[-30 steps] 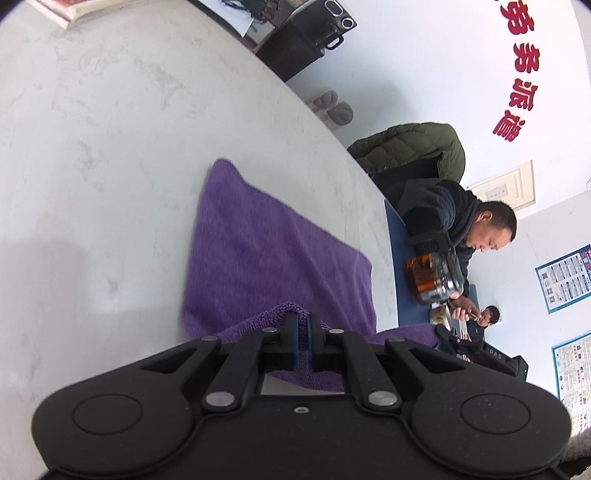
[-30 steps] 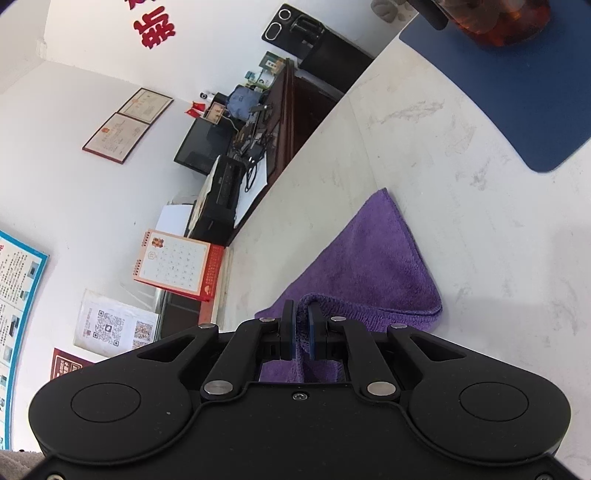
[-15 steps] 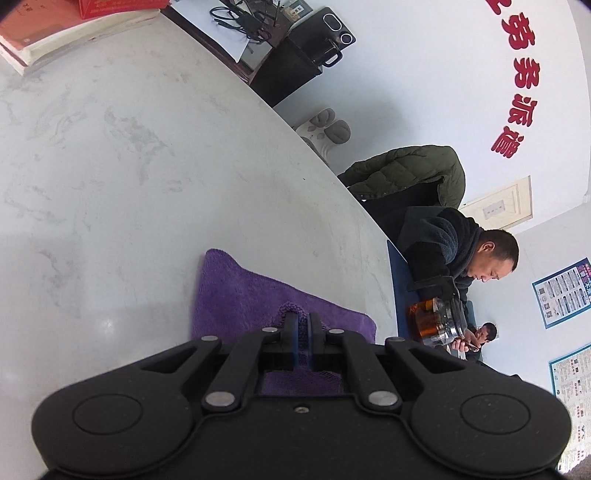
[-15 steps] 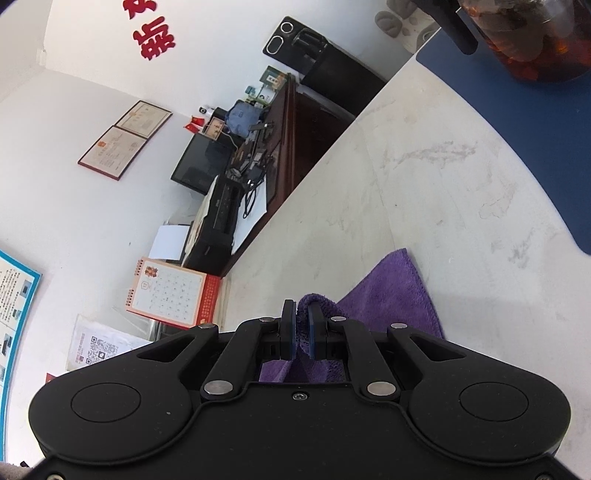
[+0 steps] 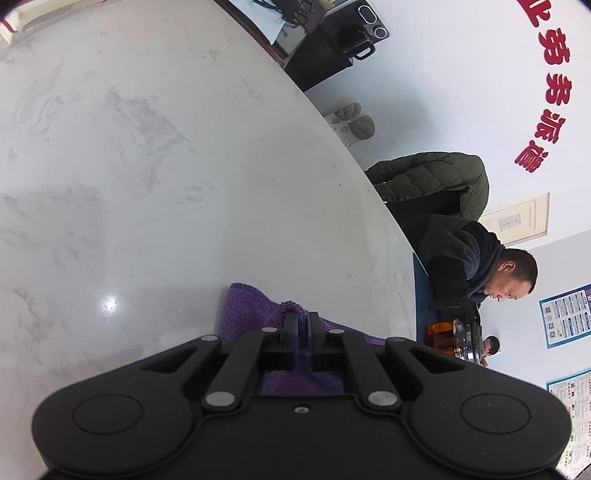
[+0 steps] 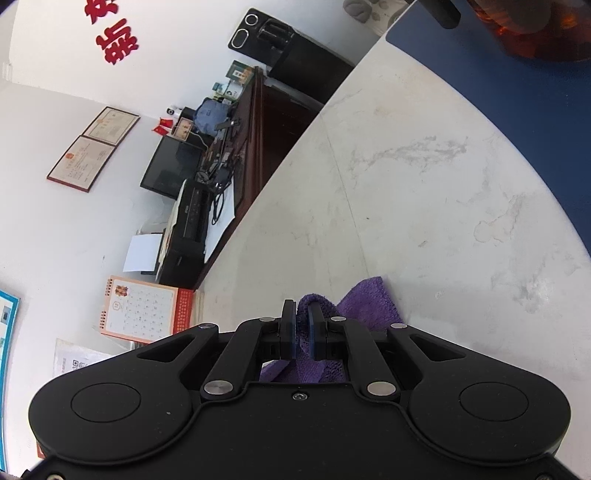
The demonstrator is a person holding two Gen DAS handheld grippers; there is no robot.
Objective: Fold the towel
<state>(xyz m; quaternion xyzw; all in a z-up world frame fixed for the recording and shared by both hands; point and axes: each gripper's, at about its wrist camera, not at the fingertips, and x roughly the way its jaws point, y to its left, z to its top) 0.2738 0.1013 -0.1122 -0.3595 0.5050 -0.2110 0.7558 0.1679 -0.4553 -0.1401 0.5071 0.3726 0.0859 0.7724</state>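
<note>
Right gripper [image 6: 301, 314] clamped on a fold of the purple towel [image 6: 365, 301]; cloth bulges up between the blue pads [image 6: 291, 336]. The rest of the towel lies bunched just beyond the fingers on the white marble table [image 6: 424, 192]. Blue mat [image 6: 517, 96] at the far right corner, with an amber glass vessel [image 6: 535, 29] on it, cut by the frame. Beyond the table edge: dark desk [image 6: 258, 122] with clutter, monitor [image 6: 171, 166], desk calendar [image 6: 144, 310], framed certificates [image 6: 92, 147] on the wall.

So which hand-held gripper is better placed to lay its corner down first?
Neither clearly: left hand-held gripper and right hand-held gripper both pinch the purple towel, each low over the marble table.
</note>
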